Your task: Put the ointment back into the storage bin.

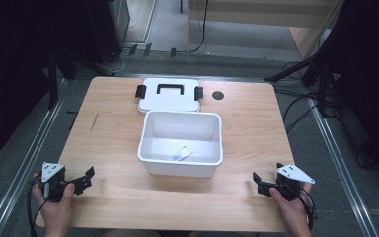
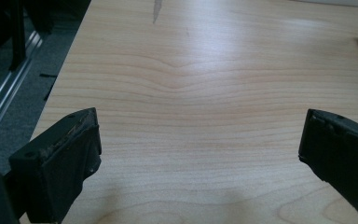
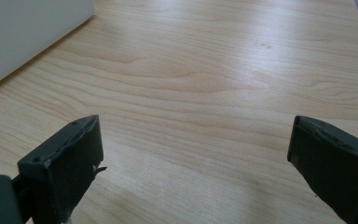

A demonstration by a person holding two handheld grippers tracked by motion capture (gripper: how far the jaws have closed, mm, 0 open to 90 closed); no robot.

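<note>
A white plastic box stands open in the middle of the wooden table, with a small white packet lying on its floor. Its white lid, with a black handle and two black clips, lies flat just behind it. My left gripper rests near the front left corner, open and holding nothing; bare wood shows between its fingers. My right gripper sits near the front right corner, likewise open and empty, and the box wall shows at the upper left of the right gripper view.
A dark round hole marks the table right of the lid. Metal rails run along both sides of the table. Black stand legs and cables crowd the floor at the right.
</note>
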